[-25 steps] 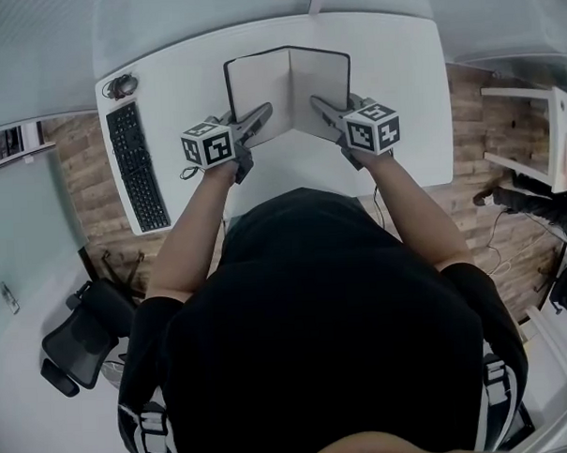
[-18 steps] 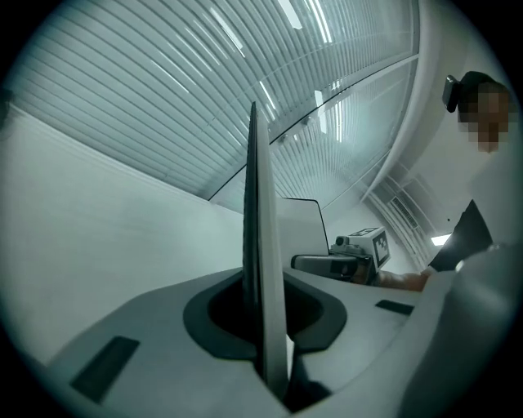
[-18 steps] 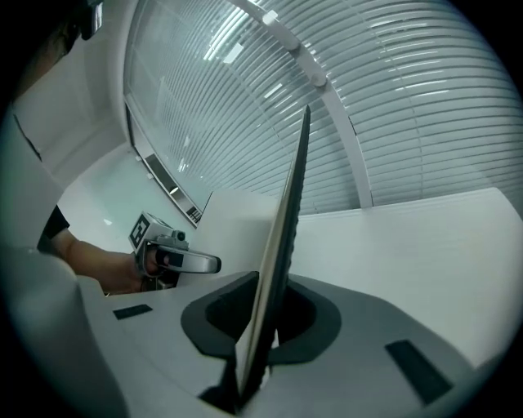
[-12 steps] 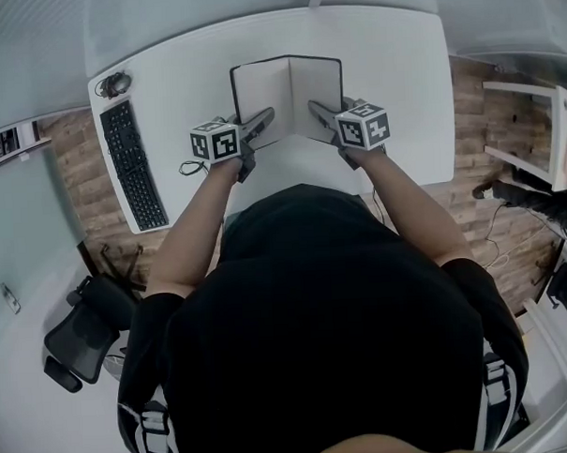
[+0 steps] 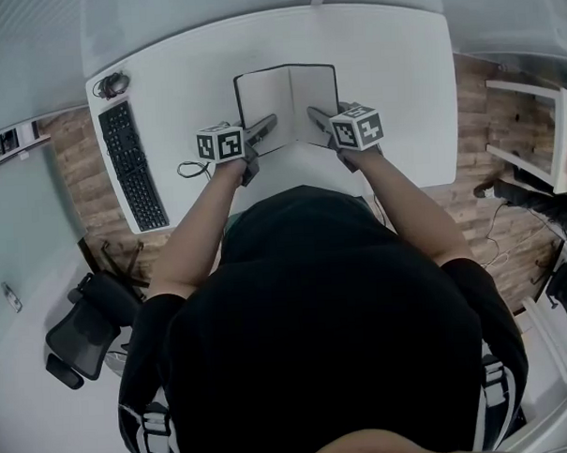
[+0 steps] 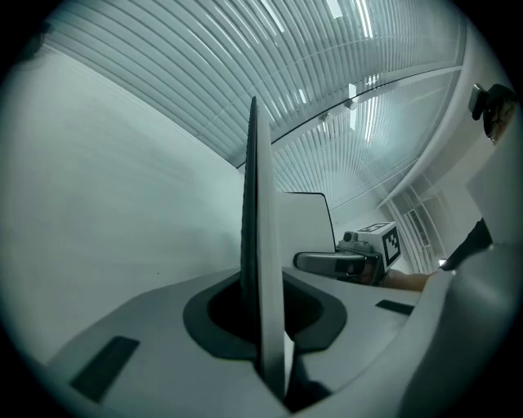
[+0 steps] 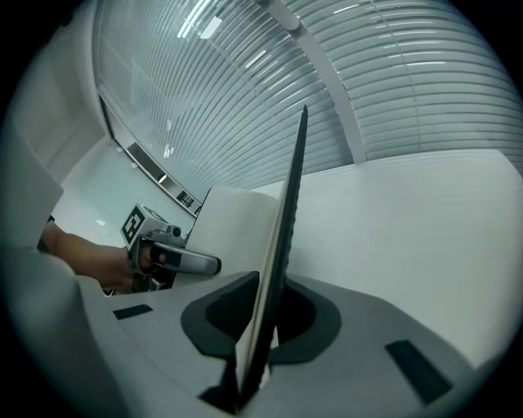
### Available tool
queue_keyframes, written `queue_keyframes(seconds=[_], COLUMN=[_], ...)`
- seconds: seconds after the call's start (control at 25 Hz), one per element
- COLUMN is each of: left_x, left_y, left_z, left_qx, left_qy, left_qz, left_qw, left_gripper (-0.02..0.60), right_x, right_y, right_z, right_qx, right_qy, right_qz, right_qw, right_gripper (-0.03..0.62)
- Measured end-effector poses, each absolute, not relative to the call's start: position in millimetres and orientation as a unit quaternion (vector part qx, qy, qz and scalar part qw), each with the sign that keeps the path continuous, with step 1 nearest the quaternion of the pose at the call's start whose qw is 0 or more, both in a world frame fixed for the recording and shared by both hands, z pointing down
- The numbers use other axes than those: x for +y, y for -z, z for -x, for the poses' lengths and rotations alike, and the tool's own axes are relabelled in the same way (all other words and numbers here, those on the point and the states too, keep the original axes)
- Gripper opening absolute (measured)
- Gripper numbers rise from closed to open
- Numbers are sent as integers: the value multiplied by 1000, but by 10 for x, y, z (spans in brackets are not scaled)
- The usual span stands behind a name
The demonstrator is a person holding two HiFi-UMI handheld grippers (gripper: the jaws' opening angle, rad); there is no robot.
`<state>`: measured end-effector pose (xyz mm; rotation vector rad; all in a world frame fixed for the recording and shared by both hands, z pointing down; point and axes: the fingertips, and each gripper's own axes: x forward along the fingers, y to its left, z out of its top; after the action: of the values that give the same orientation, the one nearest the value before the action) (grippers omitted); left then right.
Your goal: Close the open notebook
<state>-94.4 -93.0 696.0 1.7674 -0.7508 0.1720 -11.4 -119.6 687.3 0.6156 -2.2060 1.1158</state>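
Note:
A black-covered notebook [image 5: 287, 99] with blank white pages is held open in a V over the white desk [image 5: 398, 66]. My left gripper [image 5: 266, 127] is shut on the lower edge of its left half, and my right gripper [image 5: 316, 114] is shut on its right half. In the left gripper view that left half [image 6: 260, 245] runs edge-on between the jaws of the left gripper [image 6: 265, 318], with the right gripper [image 6: 343, 263] beyond it. The right gripper view shows the right half [image 7: 284, 237] edge-on in the right gripper [image 7: 260, 322], facing the left gripper [image 7: 176, 260].
A black keyboard [image 5: 135, 166] lies along the desk's left side, with a small dark device [image 5: 118, 84] at its far end and a cable [image 5: 192, 168] near my left hand. An office chair [image 5: 81, 324] stands at the lower left. Window blinds [image 7: 327, 82] rise behind the desk.
Both grippers have sunk toward the desk with the notebook still held open between them. The keyboard and the rest have not moved.

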Motion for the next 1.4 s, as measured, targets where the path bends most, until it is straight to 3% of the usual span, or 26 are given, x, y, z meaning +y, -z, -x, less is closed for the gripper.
queue_keyframes(seconds=[1.4], left_x=[-895], left_y=[-7331], left_z=[1086], left_qx=[-331], left_qy=[-85], left_qz=[-692], left_qw=[636], left_gripper=[63], right_x=[-1179], right_y=[-7433], right_z=[-8], right_qx=[-803], right_qy=[-444], right_qz=[-239], right_qw=[317], right_gripper=[81])
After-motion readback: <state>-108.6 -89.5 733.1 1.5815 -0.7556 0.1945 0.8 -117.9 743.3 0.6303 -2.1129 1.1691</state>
